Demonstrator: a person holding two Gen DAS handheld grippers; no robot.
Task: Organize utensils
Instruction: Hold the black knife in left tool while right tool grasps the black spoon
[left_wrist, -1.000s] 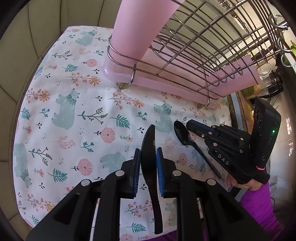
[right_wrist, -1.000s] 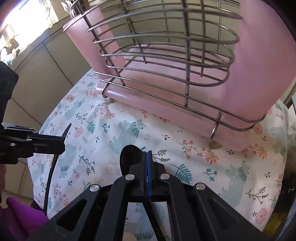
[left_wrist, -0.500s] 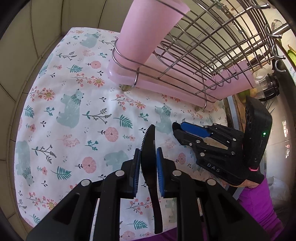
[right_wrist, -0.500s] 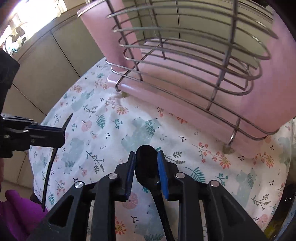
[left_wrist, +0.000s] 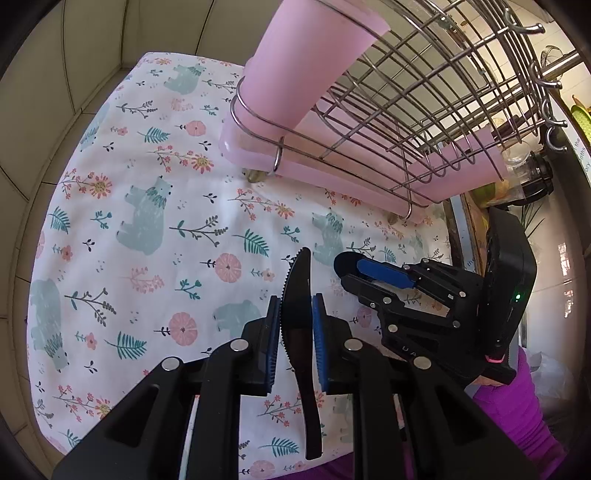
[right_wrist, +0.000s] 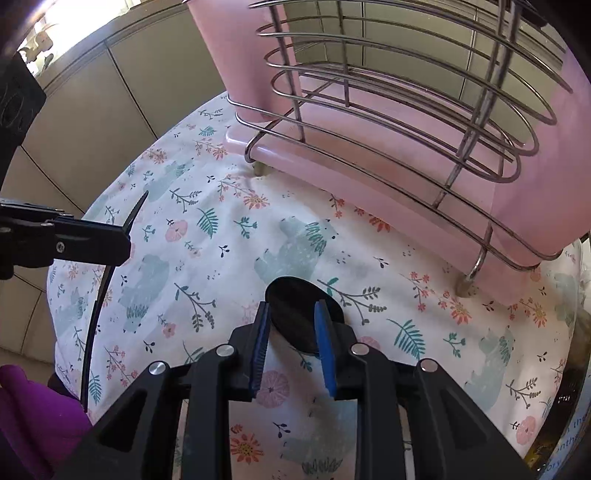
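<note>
We've got the black plastic knife clamped upright between the blue pads of our left gripper, serrated edge facing left, its tip poking out beyond the fingers and its handle trailing back beneath them, lifted clear of the cloth. Over on the right, the black spoon sits with its bowl between the pads of our right gripper; those fingers stand partly apart, and the bowl spans the gap tilted, its right edge passing behind the right pad, so we can't tell whether they're actually pinching it. From the right wrist we see the knife edge-on at far left, a thin dark sliver in the other gripper. Both tools hover above the floral bear-print tablecloth, side by side and near each other. Beyond them, at the far side of the cloth, stands the wire dish rack on its pink drip tray, with a pink cutlery holder at its left end.
</note>
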